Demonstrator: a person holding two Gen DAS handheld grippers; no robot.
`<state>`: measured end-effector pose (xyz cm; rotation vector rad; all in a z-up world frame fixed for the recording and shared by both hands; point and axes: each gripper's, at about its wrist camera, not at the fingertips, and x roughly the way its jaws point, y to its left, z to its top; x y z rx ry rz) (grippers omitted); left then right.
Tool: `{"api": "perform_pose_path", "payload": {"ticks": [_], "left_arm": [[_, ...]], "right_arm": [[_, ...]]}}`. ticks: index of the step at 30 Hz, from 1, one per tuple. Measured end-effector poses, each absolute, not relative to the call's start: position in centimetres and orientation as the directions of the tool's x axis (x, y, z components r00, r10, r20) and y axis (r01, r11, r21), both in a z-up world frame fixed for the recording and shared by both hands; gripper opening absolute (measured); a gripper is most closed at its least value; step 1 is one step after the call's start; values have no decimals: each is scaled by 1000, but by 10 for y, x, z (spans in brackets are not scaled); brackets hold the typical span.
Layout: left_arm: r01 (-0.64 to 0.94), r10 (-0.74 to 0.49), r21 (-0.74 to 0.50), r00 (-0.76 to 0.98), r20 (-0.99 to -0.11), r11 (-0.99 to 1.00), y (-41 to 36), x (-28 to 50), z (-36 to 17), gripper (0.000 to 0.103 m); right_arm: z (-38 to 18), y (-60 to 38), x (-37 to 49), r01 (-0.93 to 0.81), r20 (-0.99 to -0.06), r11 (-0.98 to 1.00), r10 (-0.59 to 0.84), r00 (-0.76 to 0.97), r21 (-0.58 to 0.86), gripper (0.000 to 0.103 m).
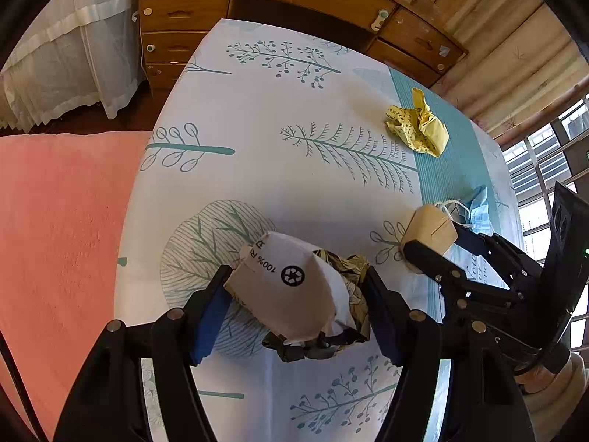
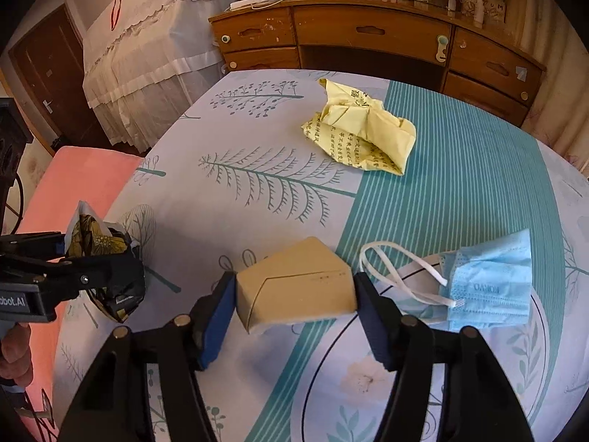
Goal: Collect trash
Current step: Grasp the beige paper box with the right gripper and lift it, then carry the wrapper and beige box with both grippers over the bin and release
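My left gripper [image 1: 296, 276] is shut on a brown and white paper bag [image 1: 291, 294] with a recycling mark. The bag holds crumpled dark and gold wrapping [image 1: 353, 276] and hangs a little above the bed. In the right wrist view that bag [image 2: 88, 235] and the left gripper [image 2: 106, 254] show at the left edge. My right gripper [image 2: 294, 283] has a tan cardboard box [image 2: 294, 287] between its blue pads, both of which touch the box's sides. In the left wrist view the box [image 1: 429, 232] sits low over the sheet at the right. A crumpled yellow printed paper [image 2: 362, 132] and a blue face mask [image 2: 489, 291] lie loose on the bed.
The bed wears a white sheet [image 2: 257, 140] with teal tree prints and a teal striped band. A pink blanket [image 1: 55, 239] lies along its left side. A wooden dresser [image 2: 368, 33] stands beyond the far edge, with white draped fabric [image 2: 147, 55] to its left.
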<state>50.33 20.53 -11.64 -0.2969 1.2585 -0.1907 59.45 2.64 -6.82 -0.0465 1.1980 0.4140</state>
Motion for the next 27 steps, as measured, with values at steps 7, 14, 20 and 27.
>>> {"api": "perform_pose_path", "payload": {"ticks": [7, 14, 20, 27], "left_arm": [[-13, -299, -318, 302, -905, 948, 198, 487, -110, 68], [46, -300, -302, 323, -898, 952, 171, 448, -87, 67], [65, -291, -287, 352, -889, 956, 141, 386, -58, 67], [54, -294, -298, 397, -870, 953, 98, 274, -24, 67]], "right_arm": [[-45, 12, 560, -313, -886, 923, 325, 329, 222, 64], [-22, -11, 502, -306, -873, 915, 361, 329, 263, 64], [4, -46, 437, -303, -859, 907, 389, 332, 294, 64], [39, -92, 340, -352, -836, 884, 428, 343, 308, 64]]}}
